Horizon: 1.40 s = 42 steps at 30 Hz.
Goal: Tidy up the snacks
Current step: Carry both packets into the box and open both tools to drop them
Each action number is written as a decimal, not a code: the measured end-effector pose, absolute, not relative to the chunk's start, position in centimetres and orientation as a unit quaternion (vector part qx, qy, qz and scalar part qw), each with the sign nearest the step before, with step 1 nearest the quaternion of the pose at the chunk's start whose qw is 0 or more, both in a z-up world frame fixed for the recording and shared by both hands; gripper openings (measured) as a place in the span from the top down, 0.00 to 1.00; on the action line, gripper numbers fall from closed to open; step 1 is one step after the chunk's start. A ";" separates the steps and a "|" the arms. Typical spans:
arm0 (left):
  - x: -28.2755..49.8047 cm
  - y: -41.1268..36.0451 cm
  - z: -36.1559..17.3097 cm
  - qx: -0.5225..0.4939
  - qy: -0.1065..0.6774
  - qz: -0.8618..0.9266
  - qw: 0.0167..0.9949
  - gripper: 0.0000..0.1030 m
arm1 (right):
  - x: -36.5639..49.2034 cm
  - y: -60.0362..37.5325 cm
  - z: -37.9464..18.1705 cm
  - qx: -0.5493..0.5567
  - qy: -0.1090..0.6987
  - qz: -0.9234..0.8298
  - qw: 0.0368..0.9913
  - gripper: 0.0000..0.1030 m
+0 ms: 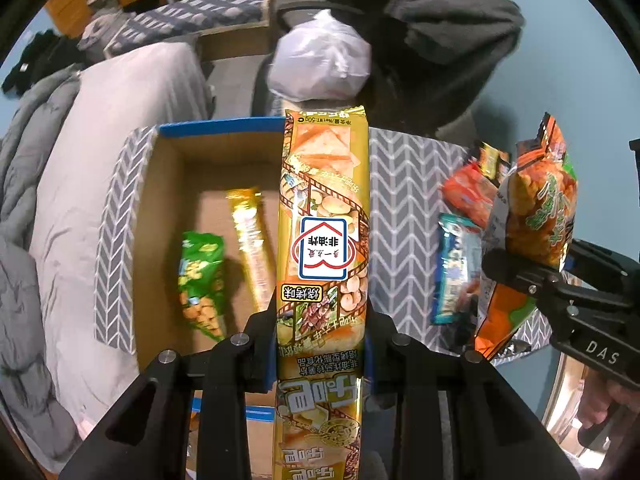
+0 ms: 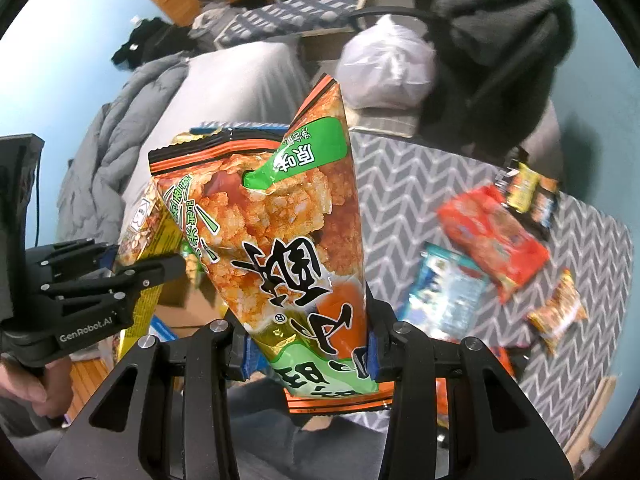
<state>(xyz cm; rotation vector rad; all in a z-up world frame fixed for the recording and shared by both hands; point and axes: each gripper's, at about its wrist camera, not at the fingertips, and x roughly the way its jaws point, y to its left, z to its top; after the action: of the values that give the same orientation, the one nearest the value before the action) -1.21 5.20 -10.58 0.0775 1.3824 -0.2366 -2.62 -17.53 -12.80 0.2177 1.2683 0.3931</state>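
My left gripper (image 1: 320,344) is shut on a long yellow chip packet (image 1: 324,216), which hangs over the open cardboard box (image 1: 168,184). A green snack bag (image 1: 200,276) and a gold stick packet (image 1: 252,248) lie in the box. My right gripper (image 2: 308,348) is shut on an orange and green rice-cracker bag (image 2: 288,240). From the left wrist view that bag (image 1: 536,216) and the right gripper (image 1: 524,272) are at the right, over the table. In the right wrist view the left gripper (image 2: 132,276) and the yellow packet (image 2: 148,236) are at the left.
On the grey chevron tablecloth (image 2: 400,184) lie a red packet (image 2: 496,240), a blue packet (image 2: 444,292), a small orange packet (image 2: 556,312) and a yellow-black one (image 2: 528,188). A grey duvet (image 1: 24,168) lies left of the box; a white plastic bag (image 1: 320,60) sits behind it.
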 end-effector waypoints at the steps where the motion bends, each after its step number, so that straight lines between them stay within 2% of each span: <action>1: -1.2 5.7 -10.6 0.032 0.637 -0.105 0.763 0.69 | -2.4 -16.7 -12.9 0.098 0.588 0.187 0.781 0.62; 12: -0.1 12.5 -13.3 0.000 0.650 -0.055 0.758 0.69 | 0.8 -8.3 -14.5 0.088 0.605 0.236 0.755 0.62; 19: 0.3 14.3 -15.4 -0.009 0.660 -0.038 0.750 0.69 | 2.4 -4.1 -16.3 0.082 0.619 0.249 0.740 0.62; 30: 0.8 15.3 -17.9 -0.019 0.669 -0.011 0.743 0.69 | 3.8 -1.9 -18.7 0.075 0.642 0.251 0.721 0.62; 39: 0.3 16.1 -18.0 -0.034 0.669 0.011 0.743 0.68 | 4.0 -1.0 -19.4 0.075 0.654 0.260 0.706 0.61; 41: 0.2 16.2 -17.8 -0.033 0.667 0.012 0.744 0.63 | 4.0 -1.0 -19.3 0.074 0.655 0.259 0.706 0.61; 42: 0.2 16.2 -17.7 -0.033 0.668 0.013 0.744 0.57 | 4.0 -1.0 -19.3 0.074 0.656 0.260 0.705 0.60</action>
<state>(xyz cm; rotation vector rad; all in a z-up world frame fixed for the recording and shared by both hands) 0.23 16.23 -17.74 -0.0728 1.4629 0.0286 3.95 -0.98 -19.25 0.1634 1.4578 0.5770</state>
